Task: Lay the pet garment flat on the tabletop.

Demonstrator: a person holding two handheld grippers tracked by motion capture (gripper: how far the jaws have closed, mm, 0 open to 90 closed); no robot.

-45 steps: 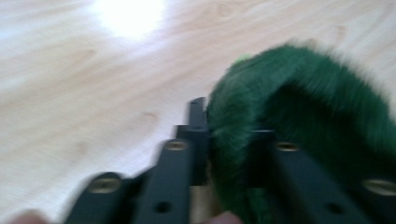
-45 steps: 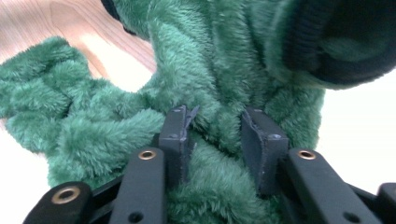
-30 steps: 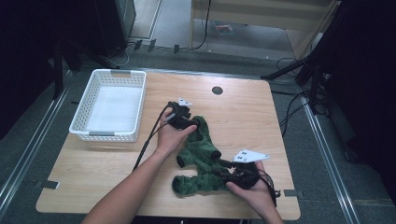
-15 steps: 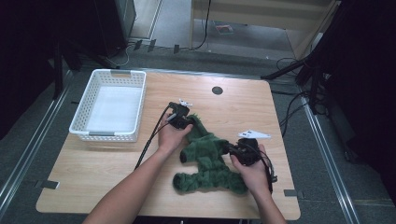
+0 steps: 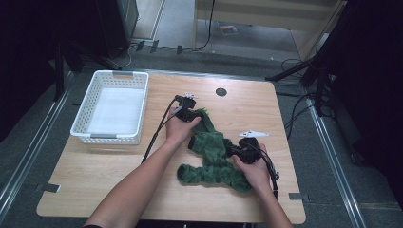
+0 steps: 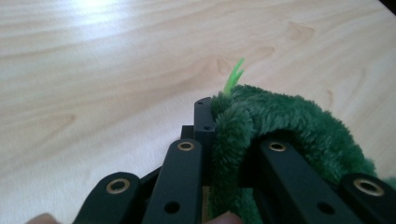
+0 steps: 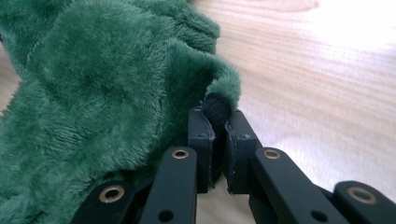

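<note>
The right tool (image 7: 218, 140) is clamped on a dark edge of the green plush cloth (image 5: 214, 152), whose bulk spreads to its left. Beyond it, the left tool (image 6: 219, 135) is clamped on a fold at the cloth's far end, bare table (image 5: 119, 180) ahead. Both jaws have just been closing on the plush. The grasping step looks complete; next likely comes lifting both ends together, perhaps toward the white basket (image 5: 81, 129) left of the left tool.
</note>
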